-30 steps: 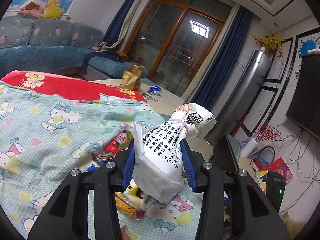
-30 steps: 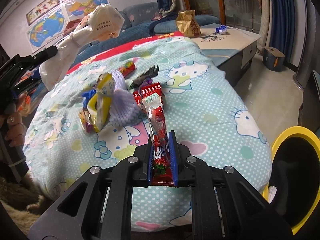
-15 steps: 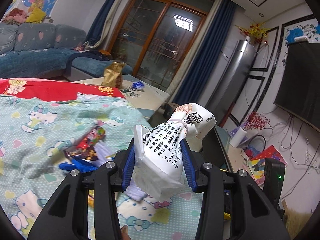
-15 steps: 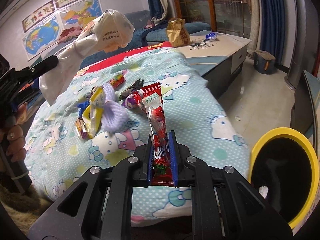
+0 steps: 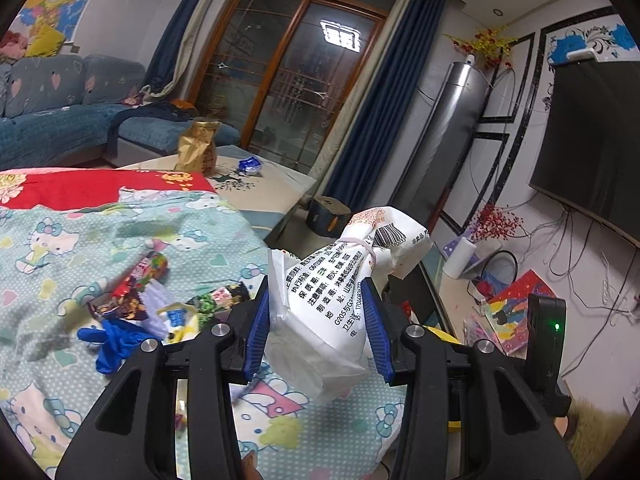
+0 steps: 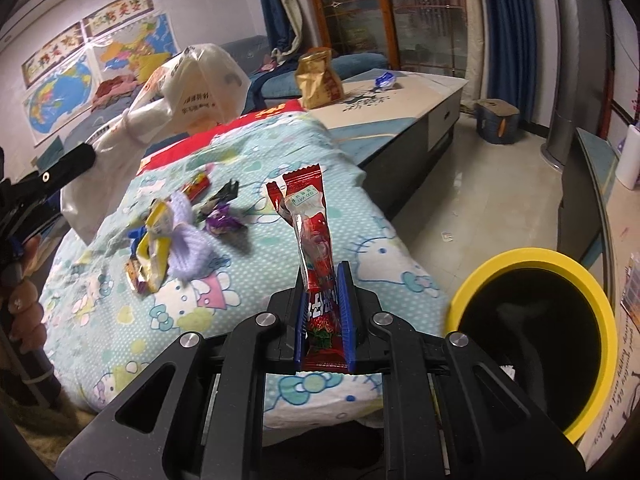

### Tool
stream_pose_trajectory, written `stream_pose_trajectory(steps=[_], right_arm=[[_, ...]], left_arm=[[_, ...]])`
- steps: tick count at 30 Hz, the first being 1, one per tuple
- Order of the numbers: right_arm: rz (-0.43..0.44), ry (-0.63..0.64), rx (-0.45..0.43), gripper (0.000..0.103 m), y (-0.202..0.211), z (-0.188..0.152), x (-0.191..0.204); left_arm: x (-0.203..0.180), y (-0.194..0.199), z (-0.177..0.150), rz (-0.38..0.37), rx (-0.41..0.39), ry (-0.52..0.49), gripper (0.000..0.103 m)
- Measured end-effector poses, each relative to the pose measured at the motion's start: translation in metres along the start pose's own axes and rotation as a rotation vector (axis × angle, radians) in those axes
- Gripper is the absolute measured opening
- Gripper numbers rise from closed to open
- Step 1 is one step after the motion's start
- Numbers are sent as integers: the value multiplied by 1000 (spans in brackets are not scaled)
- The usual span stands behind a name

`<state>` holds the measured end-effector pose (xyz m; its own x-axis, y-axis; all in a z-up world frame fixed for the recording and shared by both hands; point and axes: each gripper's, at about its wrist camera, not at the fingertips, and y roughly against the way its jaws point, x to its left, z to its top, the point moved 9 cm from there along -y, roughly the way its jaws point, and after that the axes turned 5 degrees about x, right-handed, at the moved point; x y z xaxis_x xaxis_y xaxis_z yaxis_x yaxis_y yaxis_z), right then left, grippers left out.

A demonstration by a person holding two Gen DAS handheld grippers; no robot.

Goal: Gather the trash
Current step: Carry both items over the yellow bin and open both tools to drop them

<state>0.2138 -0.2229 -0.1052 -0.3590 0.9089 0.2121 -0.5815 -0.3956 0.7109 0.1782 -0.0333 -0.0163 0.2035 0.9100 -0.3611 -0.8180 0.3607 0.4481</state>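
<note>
Bin (image 6: 600,312) nearer right tool (image 6: 323,280); wrapper (image 6: 314,232) stays clamped.

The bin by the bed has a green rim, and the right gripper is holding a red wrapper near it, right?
Not quite: the bin's rim is yellow, not green, as the right wrist view shows. The rest holds: the right gripper is shut on a red wrapper, with the bin standing beside the bed.
</note>
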Motion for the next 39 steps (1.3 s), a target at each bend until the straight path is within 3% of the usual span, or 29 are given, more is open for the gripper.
stream_pose_trajectory(steps=[18,39], right_arm=[[-99,-108,-36,10,16,-1,-54],[-265,-298,-111,10,58,-12,-157]], left_arm=[[-44,-25,-20,-60,57,-76,41],[-123,-75,-66,-147,175,-229,41]])
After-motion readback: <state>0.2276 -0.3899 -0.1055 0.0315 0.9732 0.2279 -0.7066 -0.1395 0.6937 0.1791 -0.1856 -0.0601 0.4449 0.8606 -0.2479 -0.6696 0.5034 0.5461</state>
